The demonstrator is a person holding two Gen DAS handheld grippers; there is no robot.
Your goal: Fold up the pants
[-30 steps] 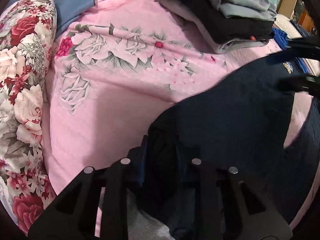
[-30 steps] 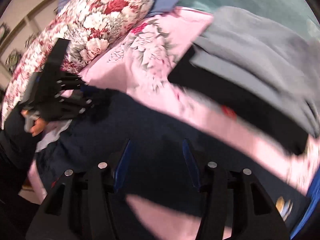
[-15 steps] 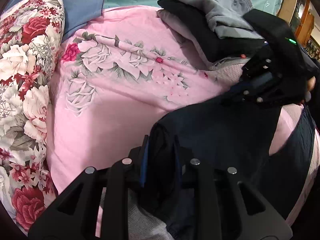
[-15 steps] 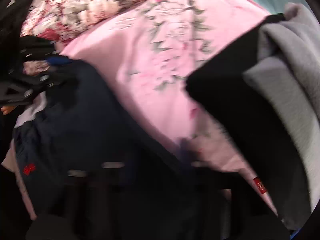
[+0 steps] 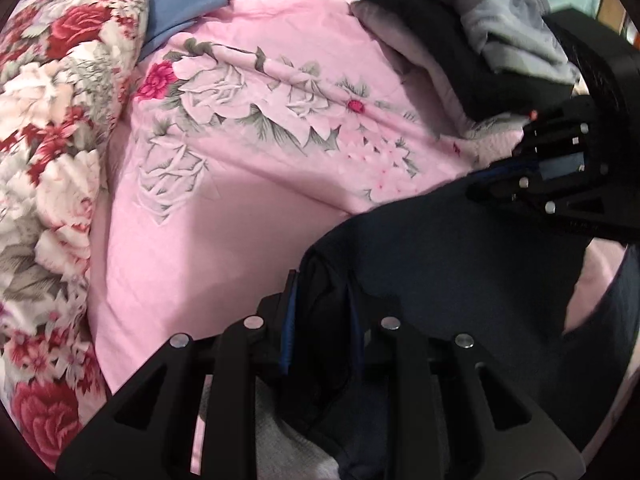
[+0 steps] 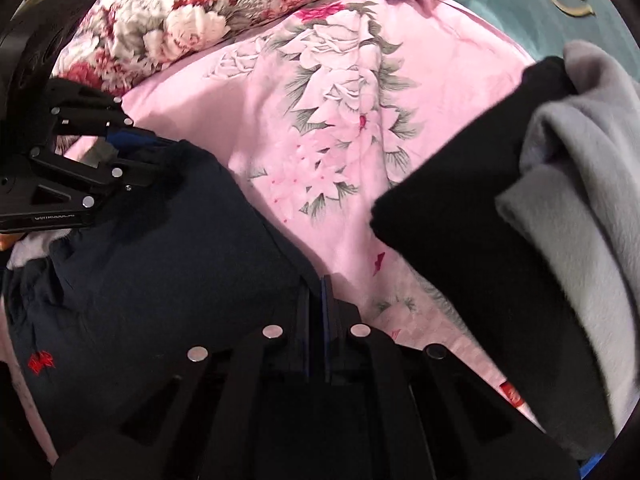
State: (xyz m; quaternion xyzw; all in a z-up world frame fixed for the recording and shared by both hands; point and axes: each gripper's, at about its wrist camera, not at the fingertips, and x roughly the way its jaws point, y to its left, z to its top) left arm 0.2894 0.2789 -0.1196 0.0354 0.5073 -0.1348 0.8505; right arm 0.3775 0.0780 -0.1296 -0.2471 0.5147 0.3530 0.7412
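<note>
Left wrist view, from left to right. A floral pillow [image 5: 52,168] in red and cream lies along the left edge, with a blue cloth [image 5: 188,4] behind it. The pink floral bedspread [image 5: 240,184] covers the middle of the field. At bottom centre, the left gripper [image 5: 322,312] is clamped on a bunched corner of the navy pants [image 5: 460,264]; dark fabric fills the narrow gap between its blue-lined fingers [image 5: 289,320]. The pants spread from this grip toward the right, lying on the bedspread. At upper right, a stack of folded clothes [image 5: 452,36], black and grey, rests on the bedspread. Below it, at the right edge, the right gripper [image 5: 492,180] meets the far edge of the pants, its jaws close together on the fabric.

Right wrist view, from left to right. The left gripper [image 6: 148,156] enters at the left edge and pinches the pants [image 6: 160,256] at their upper corner. A small red emblem [image 6: 40,360] marks the fabric at lower left. At bottom centre, the right gripper [image 6: 318,292] is nearly closed, with the dark edge of the pants held between its fingers. The bedspread [image 6: 320,128] fills the centre, and the folded clothes [image 6: 520,208] occupy the right side.
</note>
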